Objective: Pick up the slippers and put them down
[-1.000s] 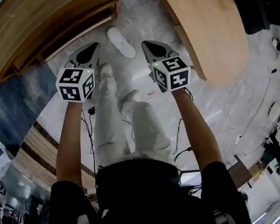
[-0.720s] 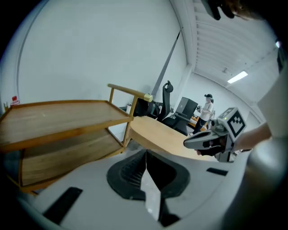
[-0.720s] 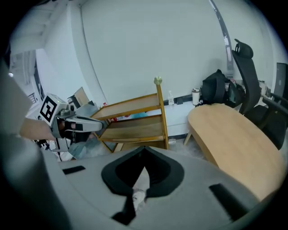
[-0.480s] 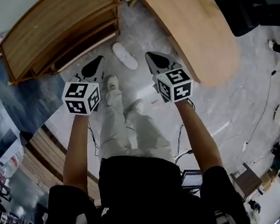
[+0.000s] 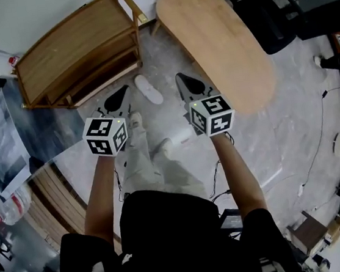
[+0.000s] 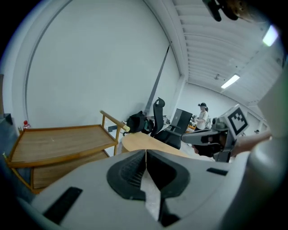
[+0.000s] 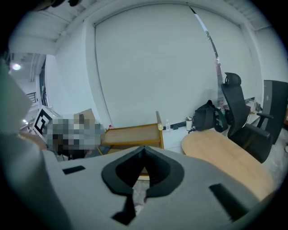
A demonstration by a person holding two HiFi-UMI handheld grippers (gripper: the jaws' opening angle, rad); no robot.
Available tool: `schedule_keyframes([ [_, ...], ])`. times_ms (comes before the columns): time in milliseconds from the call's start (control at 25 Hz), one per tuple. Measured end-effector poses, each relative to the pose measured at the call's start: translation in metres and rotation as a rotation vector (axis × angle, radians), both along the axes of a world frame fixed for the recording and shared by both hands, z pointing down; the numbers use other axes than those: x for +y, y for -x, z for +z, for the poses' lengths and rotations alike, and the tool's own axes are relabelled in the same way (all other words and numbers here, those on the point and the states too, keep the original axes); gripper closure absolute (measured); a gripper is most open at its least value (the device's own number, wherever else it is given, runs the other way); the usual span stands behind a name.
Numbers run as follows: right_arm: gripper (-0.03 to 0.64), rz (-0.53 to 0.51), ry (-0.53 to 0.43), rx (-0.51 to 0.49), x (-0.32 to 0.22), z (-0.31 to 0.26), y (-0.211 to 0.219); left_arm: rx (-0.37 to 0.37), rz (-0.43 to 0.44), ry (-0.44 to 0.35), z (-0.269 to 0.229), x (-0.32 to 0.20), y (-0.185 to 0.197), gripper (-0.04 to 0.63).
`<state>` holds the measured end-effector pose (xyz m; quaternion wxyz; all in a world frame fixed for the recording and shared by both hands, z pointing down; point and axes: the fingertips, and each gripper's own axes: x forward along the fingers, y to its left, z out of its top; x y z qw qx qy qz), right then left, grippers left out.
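Two grippers, the left gripper (image 5: 119, 99) and the right gripper (image 5: 188, 85), have their jaws pressed together, and one white slipper (image 5: 148, 89) lies on the floor (image 5: 291, 117) between them, near the wooden shelf (image 5: 73, 49).

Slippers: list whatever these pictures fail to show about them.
Head view: only one white slipper shows on the floor; a second may hide behind the person's legs.
Left gripper view: the left gripper blocks nearly all the floor with its own body.
Right gripper view: the right gripper does likewise.
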<state>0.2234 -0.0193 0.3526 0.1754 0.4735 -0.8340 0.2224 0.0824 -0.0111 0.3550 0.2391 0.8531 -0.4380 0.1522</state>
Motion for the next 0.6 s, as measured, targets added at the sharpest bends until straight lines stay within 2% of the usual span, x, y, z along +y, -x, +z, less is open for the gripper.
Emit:
schedule_keyframes([
  [600, 0.618, -0.057, -0.181, -0.045, 0.079, -0.107, 0.006, 0.002, -0.043, -0.186, -0.107, 0.079, -0.007, 0.588],
])
